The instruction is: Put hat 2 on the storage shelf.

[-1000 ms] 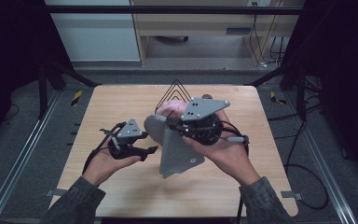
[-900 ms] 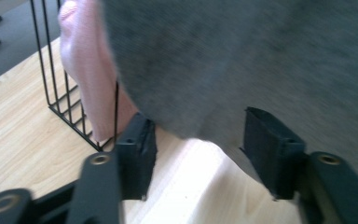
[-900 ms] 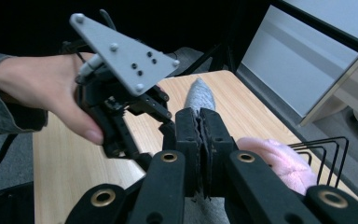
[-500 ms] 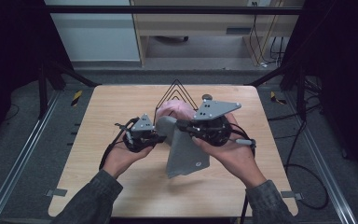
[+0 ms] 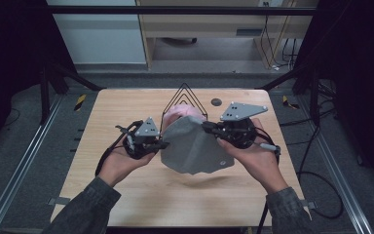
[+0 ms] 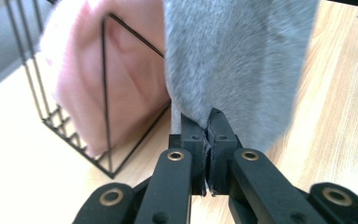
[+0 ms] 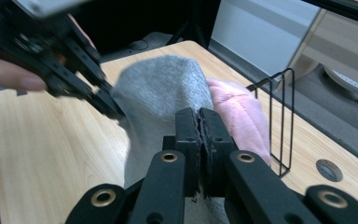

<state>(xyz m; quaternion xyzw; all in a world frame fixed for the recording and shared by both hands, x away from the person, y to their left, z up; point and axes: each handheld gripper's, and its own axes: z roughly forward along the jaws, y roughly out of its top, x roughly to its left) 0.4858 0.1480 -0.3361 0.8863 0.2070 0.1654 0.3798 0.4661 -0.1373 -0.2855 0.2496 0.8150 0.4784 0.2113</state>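
A grey cloth (image 5: 195, 148) hangs stretched between both grippers above the wooden table (image 5: 107, 195). My left gripper (image 5: 164, 144) is shut on its left edge; its jaws have just closed on the fabric, and the left gripper view shows the grey cloth (image 6: 233, 60) pinched at my left gripper (image 6: 208, 122). On the cloth's right edge my right gripper (image 5: 209, 127) is shut, with the grey cloth (image 7: 161, 88) running through my right gripper (image 7: 199, 122). A pink cloth (image 5: 184, 113) lies folded in a black wire rack (image 5: 183, 92) just behind.
The wire rack (image 6: 107, 102) with the pink cloth (image 6: 98, 70) stands at the table's back middle. A small dark round fitting (image 5: 216, 102) sits in the tabletop right of the rack. Metal frame rails run along both sides of the table.
My left gripper moved right to the cloth's left edge and closed on it. The cloth, hanging from the right gripper before, now spreads between both grippers. The right hand shifted right.
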